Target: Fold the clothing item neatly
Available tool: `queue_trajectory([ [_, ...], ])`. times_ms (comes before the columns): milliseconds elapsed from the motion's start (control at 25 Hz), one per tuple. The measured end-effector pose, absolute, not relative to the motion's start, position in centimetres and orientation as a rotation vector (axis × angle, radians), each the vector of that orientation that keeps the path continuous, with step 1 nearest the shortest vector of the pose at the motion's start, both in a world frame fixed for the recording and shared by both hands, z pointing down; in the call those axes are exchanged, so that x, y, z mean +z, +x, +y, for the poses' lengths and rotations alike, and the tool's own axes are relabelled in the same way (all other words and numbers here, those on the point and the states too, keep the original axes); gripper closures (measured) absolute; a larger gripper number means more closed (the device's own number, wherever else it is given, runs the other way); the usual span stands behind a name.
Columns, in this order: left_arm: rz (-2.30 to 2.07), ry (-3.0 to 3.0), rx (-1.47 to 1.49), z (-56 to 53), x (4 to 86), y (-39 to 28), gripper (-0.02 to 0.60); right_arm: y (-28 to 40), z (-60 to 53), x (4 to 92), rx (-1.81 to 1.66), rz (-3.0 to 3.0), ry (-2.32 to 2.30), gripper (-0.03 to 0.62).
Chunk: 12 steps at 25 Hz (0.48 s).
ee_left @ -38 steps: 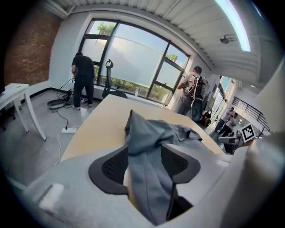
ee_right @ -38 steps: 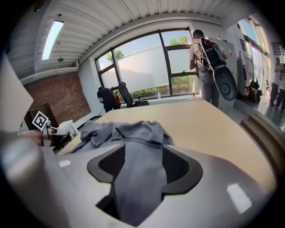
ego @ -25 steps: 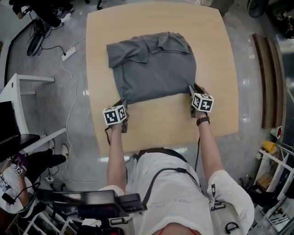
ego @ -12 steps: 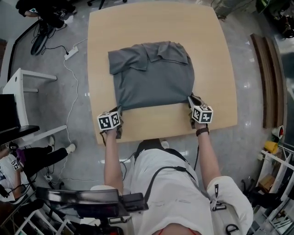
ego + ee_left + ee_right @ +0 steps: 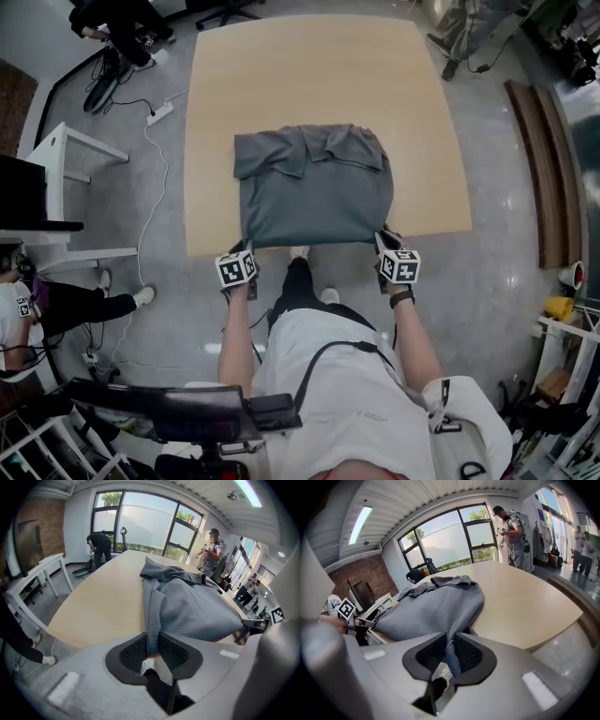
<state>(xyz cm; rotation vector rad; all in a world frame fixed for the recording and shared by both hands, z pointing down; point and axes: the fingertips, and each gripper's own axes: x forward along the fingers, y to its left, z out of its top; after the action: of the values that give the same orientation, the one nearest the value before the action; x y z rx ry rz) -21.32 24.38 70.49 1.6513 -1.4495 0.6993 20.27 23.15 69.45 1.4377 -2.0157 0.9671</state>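
Overall, a grey polished floor (image 5: pixel 506 141) is recorded across the head view, with a pale wooden square-topped table (image 5: pixel 328 75) standing on it.

A grey knit polo shirt (image 5: pixel 314 187) is laid on the 6 o'clock half of the tabletop. Its collar end is turned toward 12 o'clock, and one sleeve is folded over at 10 o'clock. The lower hem is brought to the table's 6 o'clock edge and is held stretched between the two grippers.

A white desk (image 5: pixel 70 150) is noted at 9 o'clock, well apart from the table.

The left gripper (image 5: pixel 246 251) is placed at the hem's 7 o'clock corner, just off the table edge. In the left gripper view a strip of the grey cloth is seen pinched between the black ribbed pads (image 5: pixel 133 651). The corner of the shirt is gripped. These jaws have just been opening a little, with the cloth between them.

The right gripper (image 5: pixel 382 240) is placed at the hem's 5 o'clock corner. In the right gripper view the cloth is likewise seen clamped between the dark pads (image 5: pixel 469 654). These jaws have just been closing, and the fabric is held fast.

A white power strip (image 5: pixel 161 112) with its cable is noted on the floor at 10 o'clock, just beside the table.
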Motion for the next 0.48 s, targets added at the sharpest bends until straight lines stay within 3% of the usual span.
queue_trajectory([
  [80, -1.535, 1.637, 0.708, 25.7, 69.5, -21.8, 0.469, 21.2, 23.7, 69.0, 0.928, -2.027, 1.460, 0.514],
  [280, -1.735, 1.602, 0.659, 29.6, 64.1, -23.0, 0.465, 23.0, 25.9, 64.4, 0.928, -2.095, 1.576, 0.520],
  [400, -1.765, 1.680, 0.498, 30.3, 59.3, -21.7, 0.467, 21.5, 26.8, 60.3, 0.939, -2.212, 1.594, 0.587],
  [480, -1.768, 1.783, 0.416, 29.6, 55.8, -20.1, 0.468, 19.4, 26.7, 57.2, 0.909, -2.315, 1.562, 0.594],
])
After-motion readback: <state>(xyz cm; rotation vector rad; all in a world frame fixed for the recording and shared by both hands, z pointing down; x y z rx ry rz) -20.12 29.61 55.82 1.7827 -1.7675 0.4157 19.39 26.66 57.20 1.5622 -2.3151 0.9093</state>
